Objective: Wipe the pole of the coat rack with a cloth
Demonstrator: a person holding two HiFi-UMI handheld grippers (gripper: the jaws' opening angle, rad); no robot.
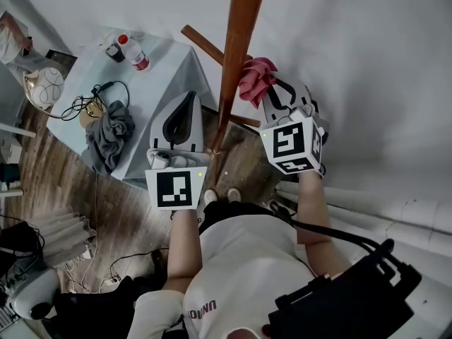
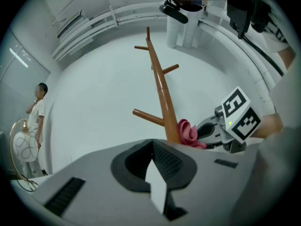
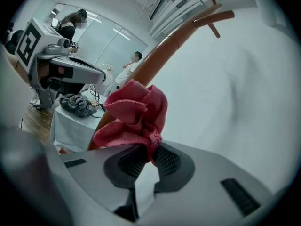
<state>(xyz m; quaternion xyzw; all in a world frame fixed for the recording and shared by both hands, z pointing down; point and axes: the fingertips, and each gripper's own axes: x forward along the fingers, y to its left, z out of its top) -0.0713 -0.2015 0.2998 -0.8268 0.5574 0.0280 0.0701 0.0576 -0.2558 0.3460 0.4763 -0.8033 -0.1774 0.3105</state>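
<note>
Seen from my head, looking steeply down: I hold a gripper in each hand on either side of a wooden coat rack. Its pole [image 1: 233,62] is a smooth, glossy, orange-brown round shaft that runs from the top of the view down toward my feet. Short pegs of the same wood angle out from it.

My right gripper [image 3: 151,152] is pinching a cloth [image 3: 134,112] between its dark ribbed pads. The cloth is rose pink, soft and slightly nubby, with a stitched hem. It is bunched into loose rolled folds that bulge out past the jaw tips, and only a narrow gathered part sits in the pinch. In the head view the bunch is pressed against the right side of the pole, just above a low peg [image 1: 244,121] that juts toward my right hand.

My left gripper [image 2: 153,140] has its jaws pressed together at the tips with nothing between them. It sits just left of the pole, at about the same height as the cloth, and does not touch the wood.

Behind, to the left, a table [image 1: 166,73] under a pale cover holds a crumpled grey garment [image 1: 109,136] and a bottle [image 1: 134,54] with a red cap. The floor [image 1: 63,189] is dark wood planks.
</note>
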